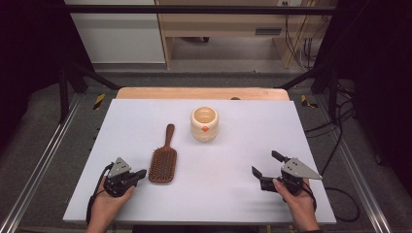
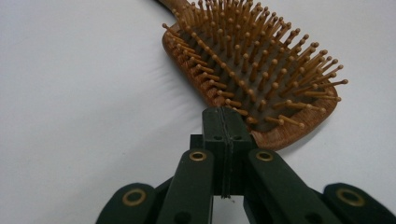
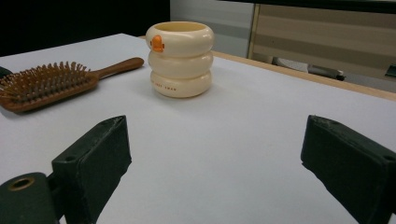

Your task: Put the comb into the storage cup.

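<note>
Left tongs (image 2: pixel 224 122), pressed together, point at the wooden paddle hairbrush (image 1: pixel 163 162) just beside them; right tongs (image 1: pixel 268 170) spread, well right of the hairbrush.

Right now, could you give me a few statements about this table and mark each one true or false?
1. The left claw is shut, empty. True.
2. The right claw grips the cream ringed cup. False: it stands open, apart from it.
3. The brown wooden bristle hairbrush lies bristles up. True.
4. The hairbrush sits inside the cup. False: it lies on the white table, beside it.
</note>
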